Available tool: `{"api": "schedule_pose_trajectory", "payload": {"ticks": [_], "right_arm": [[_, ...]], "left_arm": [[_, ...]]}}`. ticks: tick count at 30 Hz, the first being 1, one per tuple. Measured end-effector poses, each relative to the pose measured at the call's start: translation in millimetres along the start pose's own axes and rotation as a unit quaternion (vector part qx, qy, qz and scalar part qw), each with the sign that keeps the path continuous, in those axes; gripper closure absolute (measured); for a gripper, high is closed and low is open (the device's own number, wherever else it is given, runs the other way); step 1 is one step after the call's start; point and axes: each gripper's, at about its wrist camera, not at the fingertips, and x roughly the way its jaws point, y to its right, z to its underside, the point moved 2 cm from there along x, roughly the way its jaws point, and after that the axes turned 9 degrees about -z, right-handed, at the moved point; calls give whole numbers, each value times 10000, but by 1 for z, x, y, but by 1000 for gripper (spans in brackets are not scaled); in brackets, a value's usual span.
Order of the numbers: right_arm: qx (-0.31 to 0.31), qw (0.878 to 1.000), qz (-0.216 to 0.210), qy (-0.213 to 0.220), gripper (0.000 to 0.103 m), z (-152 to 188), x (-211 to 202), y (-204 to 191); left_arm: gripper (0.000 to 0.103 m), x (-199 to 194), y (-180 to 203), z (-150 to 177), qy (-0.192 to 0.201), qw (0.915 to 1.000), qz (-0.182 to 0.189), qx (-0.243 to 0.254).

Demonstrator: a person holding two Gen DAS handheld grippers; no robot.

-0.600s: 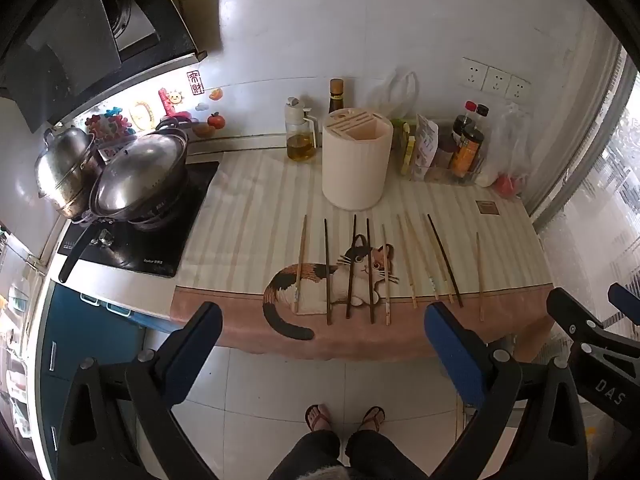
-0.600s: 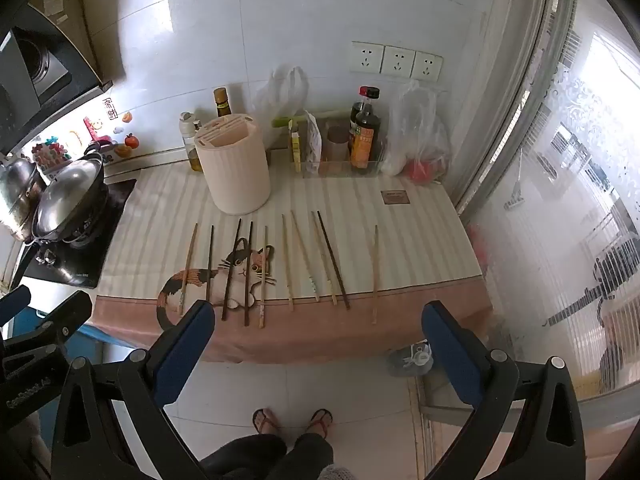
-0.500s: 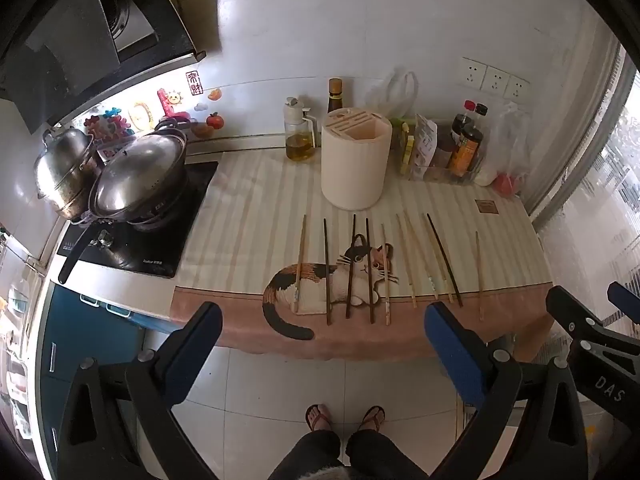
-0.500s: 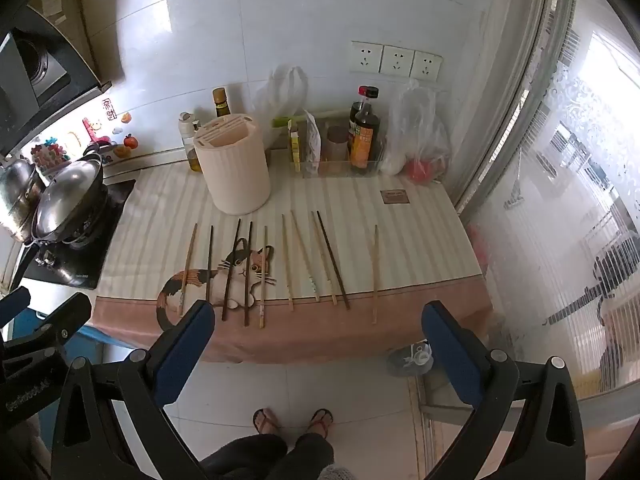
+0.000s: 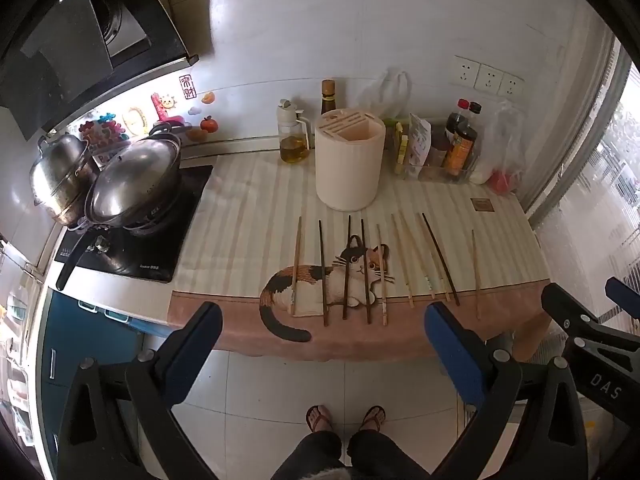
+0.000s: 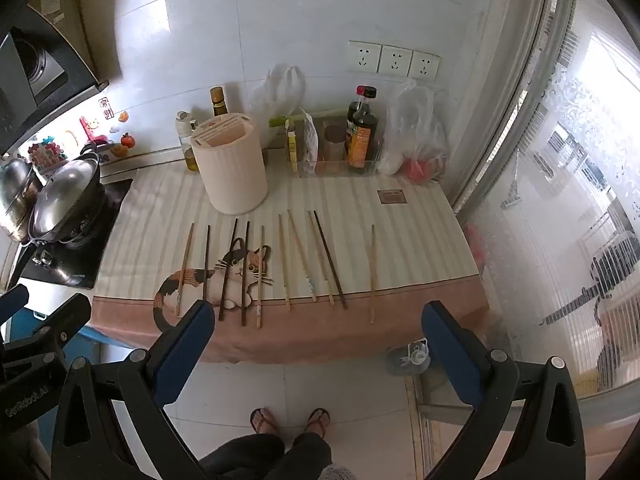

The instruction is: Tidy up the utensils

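Lettering "DAS" marks the right tool [image 5: 592, 320] beside the left tool [image 5: 322, 340].

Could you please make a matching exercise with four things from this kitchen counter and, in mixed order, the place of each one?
Things:
1. cream utensil holder
2. steel wok lid
3. lone light chopstick
4. oil jug

Places:
A. on the stove, at the left end
B. apart from the row, furthest to the right on the cloth
C. upright on the striped cloth, behind the row of chopsticks
D. by the wall, left of the utensil holder

Pairs: 1-C, 2-A, 3-B, 4-D
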Motion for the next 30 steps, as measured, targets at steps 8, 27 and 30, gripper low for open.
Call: {"api": "schedule_pose_trajectory", "payload": {"ticks": [8, 27, 30], "right_arm": [[4, 10000, 19, -20, 0, -1, 2, 3], [9, 10000, 25, -16, 0, -2, 1, 3], [7, 10000, 26, -15, 0, -2, 1, 3]], "left_arm": [[0, 1, -1, -2, -18, 10000, -3, 5], [0, 1, -4, 0, 1, 10000, -7, 10], [0, 1, -4, 0, -1, 10000, -7, 3]]}}
